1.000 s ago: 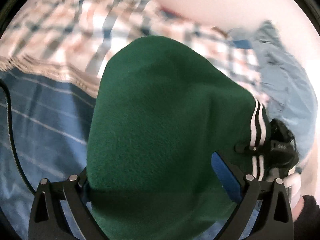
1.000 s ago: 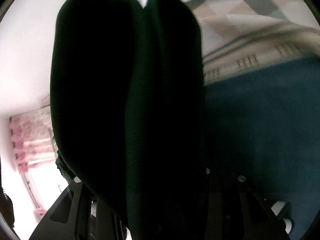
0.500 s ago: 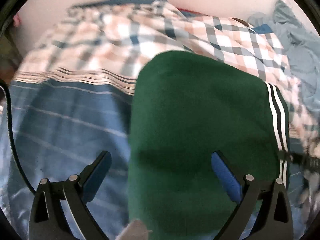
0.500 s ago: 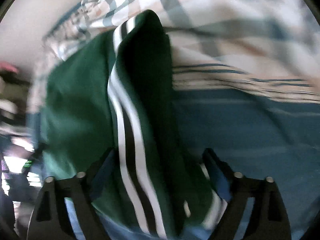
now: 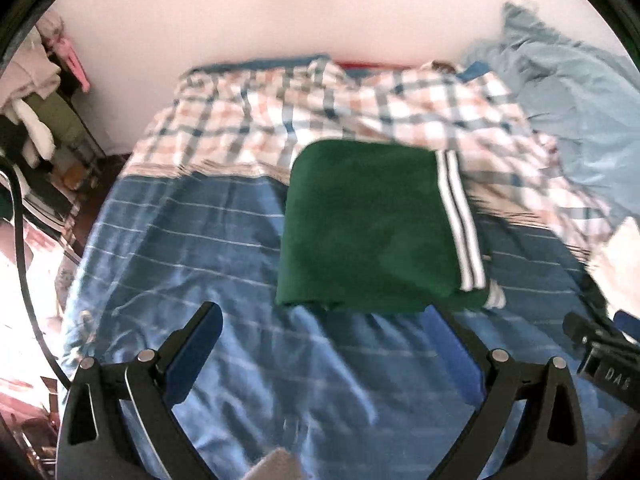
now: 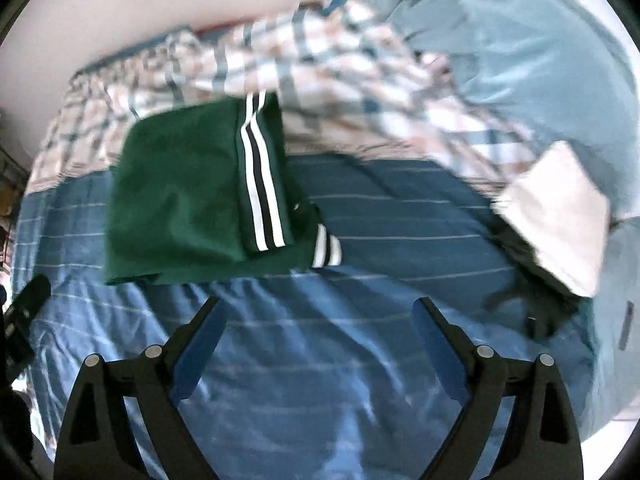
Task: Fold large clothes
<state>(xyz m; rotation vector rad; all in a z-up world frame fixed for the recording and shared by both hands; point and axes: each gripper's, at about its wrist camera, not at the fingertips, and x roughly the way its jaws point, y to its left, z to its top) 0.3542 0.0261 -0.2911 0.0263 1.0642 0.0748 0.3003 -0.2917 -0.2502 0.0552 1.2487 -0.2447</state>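
Folded green garment (image 5: 368,232) lies flat on the bed (image 5: 200,248), partly over checked blanket (image 5: 280,120). Left tongs (image 5: 320,344) wide, empty. Right tongs (image 6: 316,328) opening wide, nothing between.

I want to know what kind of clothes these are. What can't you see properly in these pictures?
- Green garment: folded, so its kind is hidden in both views.
- Pale folded cloth: blurred in the right wrist view, cut by the edge in the left.
- Clutter beside the bed: too small and squashed at the left wrist view's edge.
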